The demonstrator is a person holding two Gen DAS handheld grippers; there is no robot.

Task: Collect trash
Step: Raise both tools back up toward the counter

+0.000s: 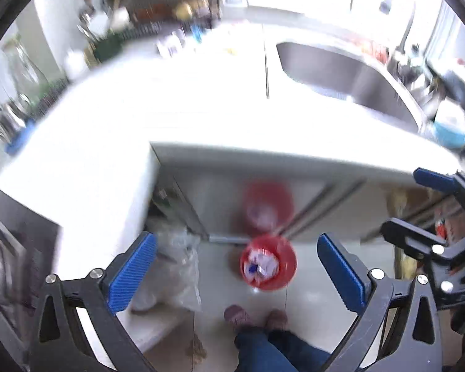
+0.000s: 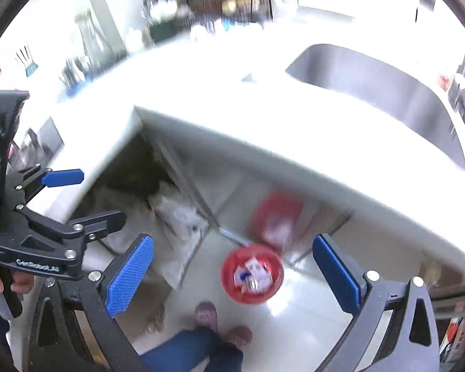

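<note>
1. Looking down from above the white desk (image 1: 114, 142), we held the left gripper (image 1: 237, 274) with its blue pads spread wide and nothing between them.
2. We held the right gripper (image 2: 232, 274) just as wide open, also empty.
3. Each gripper showed at the edge of the other's view, the right gripper at the right side of the left wrist view and the left gripper at the left side of the right wrist view.
4. We saw the red bin (image 1: 268, 262) on the pale floor (image 2: 310, 316) far below, in front of the cabinet, with white and blue trash (image 2: 252, 274) lying inside it.
5. Our feet (image 1: 240, 316) stood just near the bin.
6. A steel sink (image 1: 350, 71) sat in the desk to the right.
7. A clear plastic bag (image 1: 179, 272) lay on the floor left of the bin.
</note>
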